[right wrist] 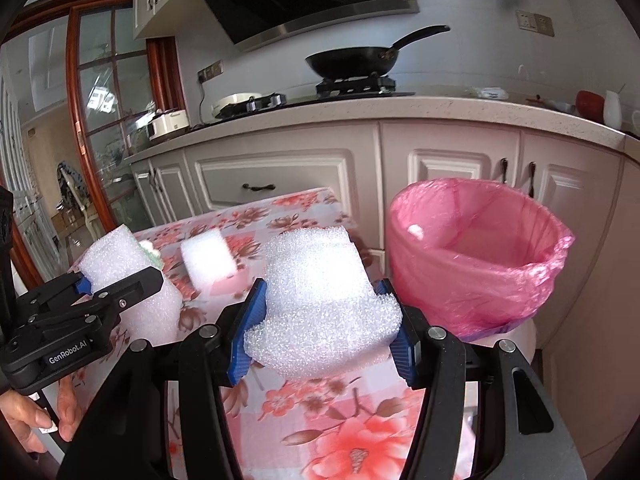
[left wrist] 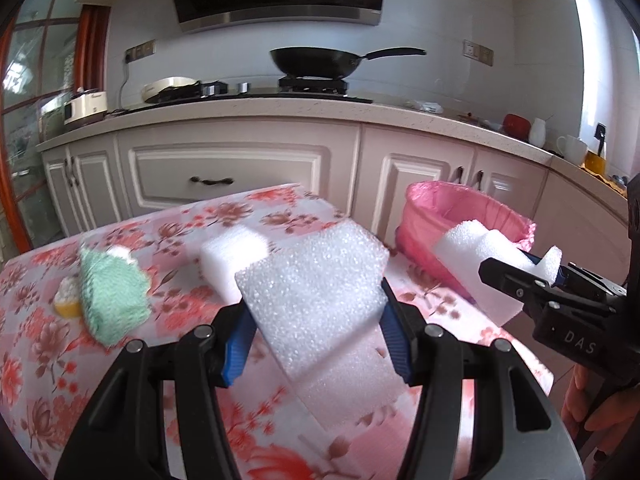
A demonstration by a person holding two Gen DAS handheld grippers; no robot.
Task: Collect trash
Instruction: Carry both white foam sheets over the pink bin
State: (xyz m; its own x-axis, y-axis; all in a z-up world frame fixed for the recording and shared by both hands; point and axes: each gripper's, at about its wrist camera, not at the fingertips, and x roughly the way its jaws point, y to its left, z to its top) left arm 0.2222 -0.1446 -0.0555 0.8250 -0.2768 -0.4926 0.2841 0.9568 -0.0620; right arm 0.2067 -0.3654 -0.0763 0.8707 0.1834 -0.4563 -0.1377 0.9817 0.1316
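Left wrist view: foam slab [left wrist: 316,280] lies lengthwise between clamping fingers [left wrist: 239,350].

Left gripper [left wrist: 316,320] clamped a foam slab [left wrist: 316,280]; pink bin [left wrist: 460,216] at two o'clock, green cloth [left wrist: 112,296] at nine

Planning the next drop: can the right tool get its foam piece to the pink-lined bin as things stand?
Probably yes. The right tool is shut on its foam piece, and the pink-lined bin stands open just to its right with nothing between them.

Rough white foam [left wrist: 316,280], glossy bag [right wrist: 480,256]
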